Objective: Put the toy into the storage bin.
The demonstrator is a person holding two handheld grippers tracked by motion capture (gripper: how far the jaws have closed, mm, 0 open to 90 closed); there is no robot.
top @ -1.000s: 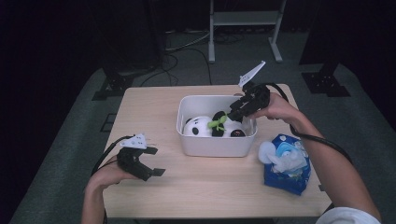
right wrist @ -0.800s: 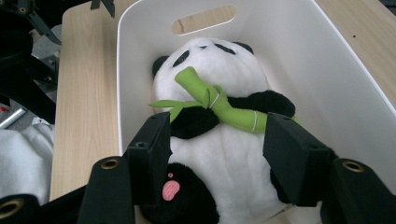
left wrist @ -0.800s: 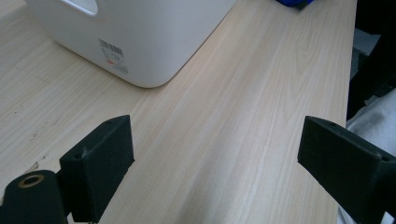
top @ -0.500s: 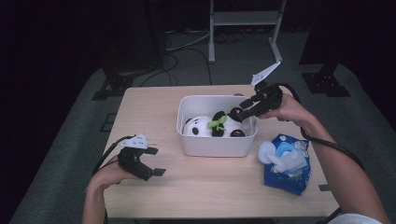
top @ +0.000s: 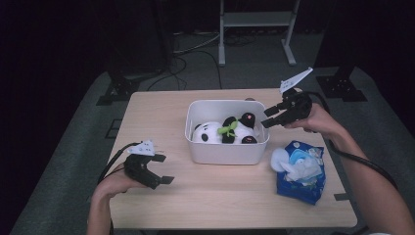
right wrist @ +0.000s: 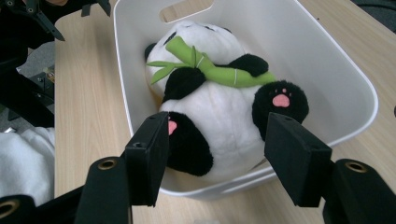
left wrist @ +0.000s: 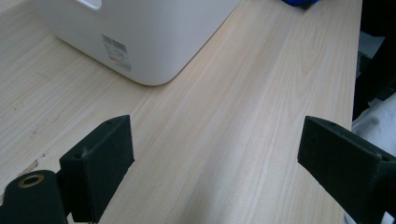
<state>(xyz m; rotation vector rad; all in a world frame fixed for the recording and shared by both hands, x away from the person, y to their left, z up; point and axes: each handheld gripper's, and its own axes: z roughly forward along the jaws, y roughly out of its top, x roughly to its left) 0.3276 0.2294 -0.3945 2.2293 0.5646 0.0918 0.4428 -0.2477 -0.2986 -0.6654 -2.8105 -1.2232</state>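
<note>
A black-and-white panda plush [top: 227,131] with a green bamboo sprig lies on its back inside a white bin [top: 225,154] at the table's middle. My right gripper [top: 266,118] hovers just outside the bin's right rim, pointing at the plush. Its jaws stand open with nothing between them. In the right gripper view the panda [right wrist: 219,93] lies beyond the open right gripper [right wrist: 219,140], inside the bin wall [right wrist: 327,56]. My left gripper [top: 164,169] rests low over the table's front left, open and empty. In the left gripper view the left gripper [left wrist: 215,140] faces bare wood, with the bin [left wrist: 154,32] ahead.
A blue pack of wipes [top: 299,169] lies on the table to the right of the bin, near my right forearm. A cable trails from each gripper. The table's front edge is close behind the left hand. A metal stand [top: 254,19] is on the floor beyond.
My right gripper has drawn back to the right, from over the panda in the bin to just outside the bin's right rim. The left gripper has stayed put.
</note>
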